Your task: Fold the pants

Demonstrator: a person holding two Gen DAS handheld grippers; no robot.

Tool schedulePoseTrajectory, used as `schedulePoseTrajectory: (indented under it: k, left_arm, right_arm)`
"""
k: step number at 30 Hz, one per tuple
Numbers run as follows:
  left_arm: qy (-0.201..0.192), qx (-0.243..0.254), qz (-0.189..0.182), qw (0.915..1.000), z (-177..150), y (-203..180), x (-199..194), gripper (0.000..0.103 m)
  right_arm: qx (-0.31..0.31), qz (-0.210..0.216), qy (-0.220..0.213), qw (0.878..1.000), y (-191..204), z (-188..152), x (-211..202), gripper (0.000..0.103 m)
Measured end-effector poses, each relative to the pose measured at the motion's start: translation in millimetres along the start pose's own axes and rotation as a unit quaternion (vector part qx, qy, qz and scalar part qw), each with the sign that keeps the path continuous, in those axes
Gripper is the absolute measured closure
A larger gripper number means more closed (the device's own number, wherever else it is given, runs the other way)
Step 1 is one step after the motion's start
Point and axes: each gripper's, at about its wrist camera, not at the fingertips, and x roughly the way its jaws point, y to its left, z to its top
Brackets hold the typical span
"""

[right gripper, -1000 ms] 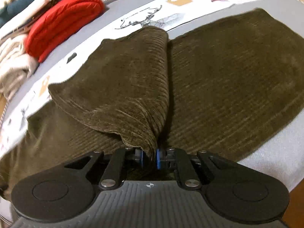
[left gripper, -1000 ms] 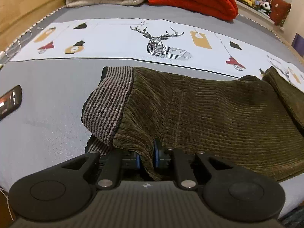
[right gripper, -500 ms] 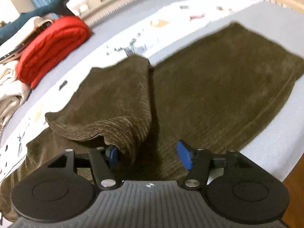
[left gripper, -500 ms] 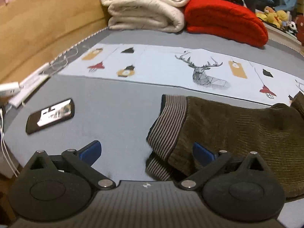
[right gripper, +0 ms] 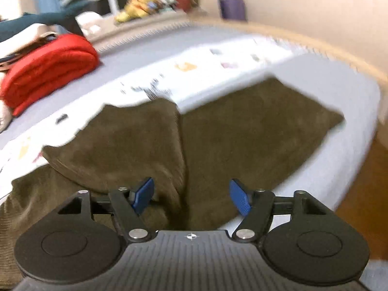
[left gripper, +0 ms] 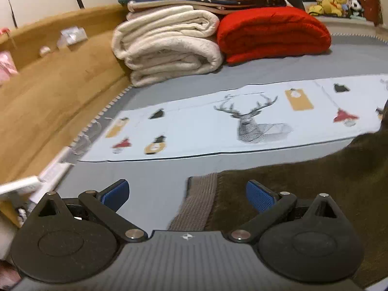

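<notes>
Dark olive corduroy pants (left gripper: pixel 315 181) lie on the grey bed, with a striped brown waistband (left gripper: pixel 198 198) at their left end. My left gripper (left gripper: pixel 188 194) is open and empty, raised just above the waistband. In the right wrist view the pants (right gripper: pixel 254 133) lie spread, with one leg folded over as a flap (right gripper: pixel 126 145) on the left. My right gripper (right gripper: pixel 191 196) is open and empty above the near edge of the pants, beside the crease of the flap.
A pale printed cloth with a deer (left gripper: pixel 254 121) lies behind the pants. Folded cream blankets (left gripper: pixel 167 46) and a red quilt (left gripper: pixel 271 31) are stacked at the back. A tan padded bed rail (left gripper: pixel 48 101) runs along the left. The bed edge and wooden floor (right gripper: pixel 363 181) are on the right.
Both grippers were shut on the pants, opened and let go. Both have since lifted and pulled back, and both views tilted upward. The left gripper swung left.
</notes>
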Motion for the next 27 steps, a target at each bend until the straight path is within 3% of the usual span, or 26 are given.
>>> schedulePoseTrajectory:
  k: [4,8,11,14,20,23,25,26,27]
  left_arm:
    - [0.046,-0.052,-0.051,0.9963,6,2,20,0.000]
    - [0.086,-0.088,-0.060,0.9906,5,5,40,0.000]
    - [0.116,-0.097,-0.067,0.9863,-1,6,53,0.000]
    - [0.129,-0.085,-0.053,0.9865,-7,2,60,0.000]
    - [0.139,-0.068,-0.031,0.9875,-10,-7,66,0.000]
    - [0.146,-0.080,-0.031,0.9856,-9,-5,70,0.000]
    - [0.151,-0.091,-0.033,0.9838,-8,-2,73,0.000]
    - [0.154,-0.095,-0.034,0.9830,-8,-1,74,0.000]
    - [0.156,-0.098,-0.035,0.9822,-8,1,75,0.000]
  right_arm:
    - [-0.070,0.075,0.005,0.995,34,26,35,0.020]
    - [-0.122,0.069,0.025,0.990,66,41,84,0.020]
    - [-0.145,0.104,0.057,0.982,89,44,105,0.020]
    - [-0.174,0.133,0.067,0.973,118,43,116,0.020]
    - [-0.248,0.156,0.044,0.955,179,39,128,0.017]
    - [-0.282,0.164,0.077,0.942,201,32,144,0.016]
    - [-0.302,0.150,0.077,0.938,207,25,153,0.015]
    - [-0.307,0.145,0.061,0.939,207,23,153,0.017]
    - [-0.307,0.137,0.036,0.941,206,22,151,0.032]
